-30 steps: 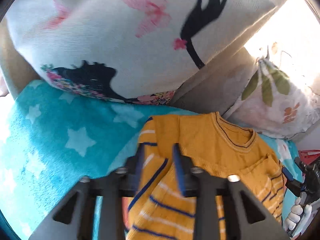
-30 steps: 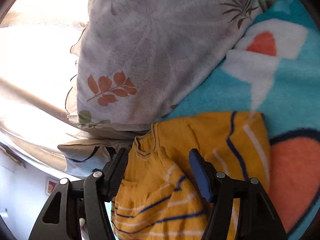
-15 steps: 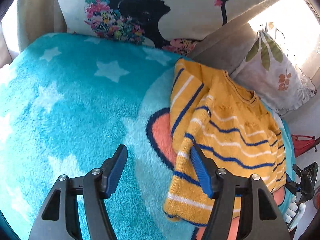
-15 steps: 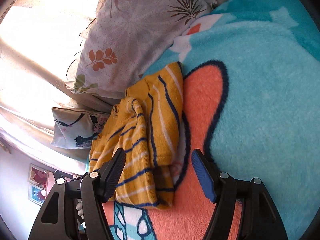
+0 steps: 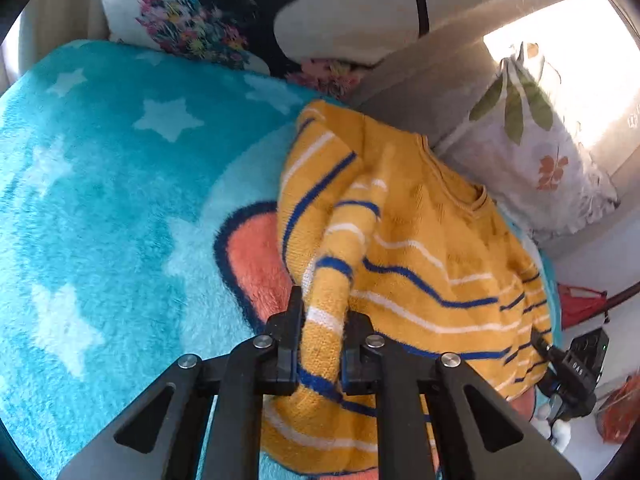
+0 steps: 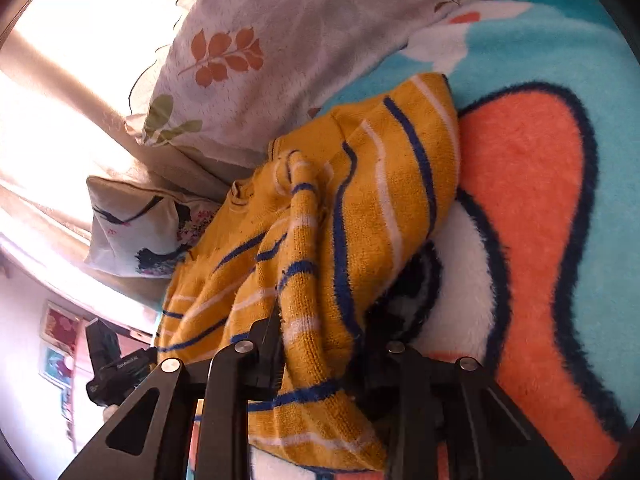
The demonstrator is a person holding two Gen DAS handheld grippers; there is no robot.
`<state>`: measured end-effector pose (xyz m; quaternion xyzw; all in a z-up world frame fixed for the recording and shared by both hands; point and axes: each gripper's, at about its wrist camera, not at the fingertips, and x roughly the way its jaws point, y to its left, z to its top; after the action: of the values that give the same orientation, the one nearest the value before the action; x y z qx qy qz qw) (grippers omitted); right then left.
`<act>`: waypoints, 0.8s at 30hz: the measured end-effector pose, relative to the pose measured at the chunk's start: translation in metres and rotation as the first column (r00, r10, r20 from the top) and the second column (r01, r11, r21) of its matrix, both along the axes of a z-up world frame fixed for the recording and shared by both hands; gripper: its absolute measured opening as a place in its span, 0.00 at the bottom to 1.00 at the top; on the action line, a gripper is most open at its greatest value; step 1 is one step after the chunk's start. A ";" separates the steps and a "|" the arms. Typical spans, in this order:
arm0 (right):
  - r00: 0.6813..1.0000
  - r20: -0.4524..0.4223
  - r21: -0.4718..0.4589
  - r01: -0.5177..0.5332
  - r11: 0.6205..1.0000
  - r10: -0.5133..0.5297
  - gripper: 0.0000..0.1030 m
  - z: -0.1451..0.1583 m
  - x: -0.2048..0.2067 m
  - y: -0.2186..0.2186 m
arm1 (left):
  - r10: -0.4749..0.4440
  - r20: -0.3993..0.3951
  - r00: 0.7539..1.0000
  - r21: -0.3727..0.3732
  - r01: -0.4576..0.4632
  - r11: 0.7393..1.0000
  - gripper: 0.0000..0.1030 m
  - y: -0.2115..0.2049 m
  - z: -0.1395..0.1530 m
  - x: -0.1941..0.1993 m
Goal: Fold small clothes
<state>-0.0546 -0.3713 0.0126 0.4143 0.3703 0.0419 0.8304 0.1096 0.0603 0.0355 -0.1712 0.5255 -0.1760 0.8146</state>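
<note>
A small mustard-yellow knit sweater (image 5: 420,248) with blue and white stripes lies partly folded on a fleece blanket (image 5: 100,200), neckline toward the pillows. My left gripper (image 5: 322,320) is shut on the sweater's lower hem, near its left edge. In the right wrist view the same sweater (image 6: 360,200) is bunched, and my right gripper (image 6: 320,344) is shut on its lower hem. The right gripper also shows at the far right of the left wrist view (image 5: 576,368). The pinched fabric hides the pads of both grippers.
The turquoise blanket has white stars and an orange patch (image 6: 532,208). A white pillow with a black silhouette print (image 5: 280,12) and a leaf-print pillow (image 6: 280,48) lean against the beige backrest (image 5: 420,76) behind the sweater. Bright window light comes from that side.
Both grippers were open above the blanket half a second ago. Both have now closed on the sweater's lower hem and the fabric is lifted and bunched between them.
</note>
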 end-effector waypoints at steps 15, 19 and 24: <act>0.998 0.009 -0.144 0.060 0.988 -0.059 0.39 0.033 -0.057 -0.024 | 0.043 0.068 0.997 0.033 -0.045 0.998 0.26 0.045 0.013 -0.026; 0.994 0.077 -0.303 0.098 0.948 -0.078 0.48 0.075 -0.055 -0.015 | 0.050 0.158 0.986 0.088 -0.064 0.994 0.36 0.042 0.030 -0.037; 0.995 0.069 -0.349 -0.045 0.936 0.074 0.51 0.084 -0.003 0.024 | 0.051 0.192 0.980 0.079 -0.067 0.995 0.45 0.039 0.036 -0.045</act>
<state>-0.0572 -0.3475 0.0964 0.2479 0.3502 0.0180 0.9031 0.0642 0.0996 0.0720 -0.1345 0.4472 -0.1448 0.8723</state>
